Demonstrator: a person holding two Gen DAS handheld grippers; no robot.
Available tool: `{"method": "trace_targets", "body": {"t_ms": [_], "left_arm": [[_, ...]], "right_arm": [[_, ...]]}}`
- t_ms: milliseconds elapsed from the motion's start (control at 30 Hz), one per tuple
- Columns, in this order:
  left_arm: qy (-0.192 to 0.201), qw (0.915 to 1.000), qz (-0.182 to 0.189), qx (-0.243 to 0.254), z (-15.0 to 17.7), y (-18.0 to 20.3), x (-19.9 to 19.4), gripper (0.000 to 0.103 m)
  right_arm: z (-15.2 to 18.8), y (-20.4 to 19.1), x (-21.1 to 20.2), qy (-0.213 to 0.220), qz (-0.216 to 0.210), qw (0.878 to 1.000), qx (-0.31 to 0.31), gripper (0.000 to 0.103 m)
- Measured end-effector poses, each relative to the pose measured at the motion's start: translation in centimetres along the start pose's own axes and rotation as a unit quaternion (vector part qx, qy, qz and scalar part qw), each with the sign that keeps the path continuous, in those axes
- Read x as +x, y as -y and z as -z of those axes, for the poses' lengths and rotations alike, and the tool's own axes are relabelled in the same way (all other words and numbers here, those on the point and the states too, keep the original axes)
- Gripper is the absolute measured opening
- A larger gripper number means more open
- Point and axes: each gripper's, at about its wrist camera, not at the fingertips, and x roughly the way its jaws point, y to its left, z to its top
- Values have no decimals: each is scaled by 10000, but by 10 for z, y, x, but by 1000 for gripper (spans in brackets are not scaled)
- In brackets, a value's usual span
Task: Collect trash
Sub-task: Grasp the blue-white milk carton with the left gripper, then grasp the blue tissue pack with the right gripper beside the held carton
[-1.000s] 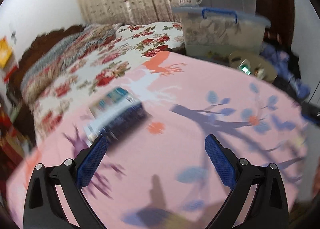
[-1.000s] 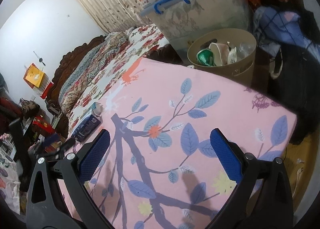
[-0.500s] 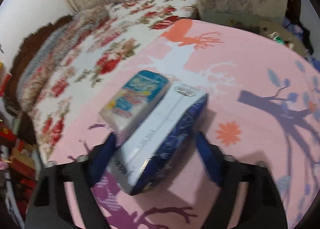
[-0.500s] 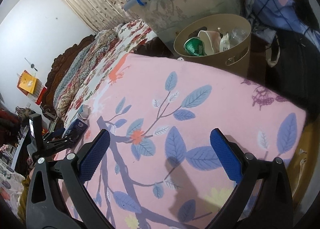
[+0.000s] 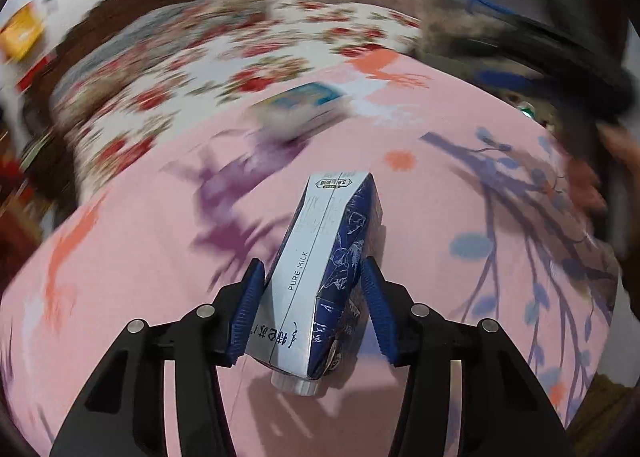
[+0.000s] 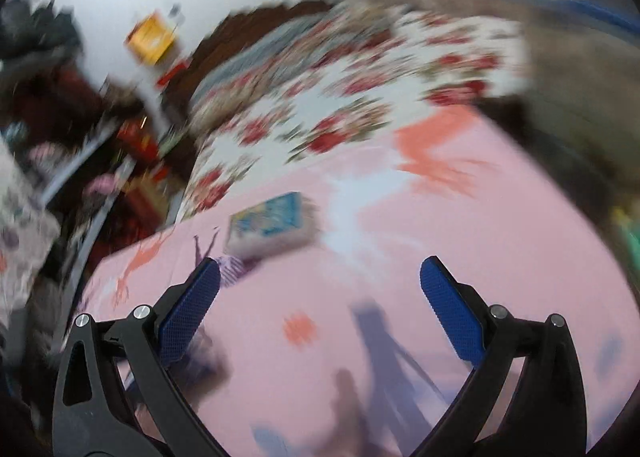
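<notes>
Held: blue-and-white crushed milk carton point(image 5: 328, 269), clamped in left gripper point(image 5: 316, 301), jaws just closed | Right gripper point(image 6: 320, 309): agape, empty | Left: blue-and-white tissue packet point(image 6: 272, 225) on pink patterned blanket point(image 6: 480, 225) | Progress: carton secured, neither item binned yet

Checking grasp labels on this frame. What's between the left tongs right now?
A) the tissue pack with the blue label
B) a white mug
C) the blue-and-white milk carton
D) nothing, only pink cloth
C: in the left wrist view the left tongs have just been closing and their blue pads sit against both sides of the milk carton marked PURE MILK, while the tissue pack lies apart on the pink cloth.
</notes>
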Motion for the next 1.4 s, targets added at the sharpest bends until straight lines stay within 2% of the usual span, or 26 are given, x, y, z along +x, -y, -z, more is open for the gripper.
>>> {"method": "trace_targets", "body": {"t_ms": [167,300,333,367,400,433,467,500,633,700,800,867,967,1033,1133,1200,1267,1333,1400], "left_arm": [[91,9935,-532,-1006,52,-25,-38,47],[57,9892,-597,-1338,72,-36,-56,48],[36,9888,-622,-1354,74,-37,-58,50],[38,9886,-621,-1370,75,-38,-59,53],[47,9881,-647,-1396,75,-39,-59,55],[59,9873,-669,-1440,75,-42,-59,61],[78,9867,-646,-1490,75,-45,-59,65],[102,9862,-610,-1533,74,-46,-58,65],[141,9841,-393,-1728,71,-55,-55,70],[162,9833,-355,-1776,72,-57,-55,70],[143,9831,-270,-1807,76,-55,-56,70],[111,9833,-252,-1799,78,-53,-55,72],[36,9837,-255,-1781,81,-50,-53,73],[0,9842,-262,-1752,82,-47,-52,73],[-73,9840,-297,-1757,82,-45,-51,73],[-128,9832,-317,-1793,84,-43,-51,73],[-180,9827,-317,-1816,87,-42,-51,73],[-232,9824,-337,-1824,91,-39,-52,73],[-246,9819,-360,-1842,93,-38,-55,73]], "right_arm": [[-51,-38,102,-435,1,9987,-264,99],[-75,-57,171,-1157,316,9915,-502,96],[-74,-59,184,-1436,389,9871,-591,87],[-71,-57,190,-1664,410,9832,-632,70],[-65,-56,194,-1878,361,9794,-645,69],[-60,-57,188,-1855,252,9802,-651,68],[-53,-59,182,-1890,93,9797,-668,61],[-45,-60,174,-2002,-64,9774,-672,59],[10,-64,114,-2223,-481,9712,-711,61],[41,-66,81,-2244,-768,9678,-846,64],[88,-68,24,-2060,-1244,9629,-1220,79],[110,-61,-12,-1713,-1188,9695,-1291,90],[124,-44,-48,-1298,-1189,9793,-997,92],[125,-40,-57,-1131,-1190,9806,-1071,94],[123,-52,-55,-1049,-880,9753,-1732,100],[124,-67,-42,-1124,-781,9621,-2361,100],[128,-82,-24,-1363,-674,9381,-3112,100],[131,-88,-8,-1594,-608,9223,-3468,100],[130,-86,3,-2016,-847,9252,-3103,95]]}}
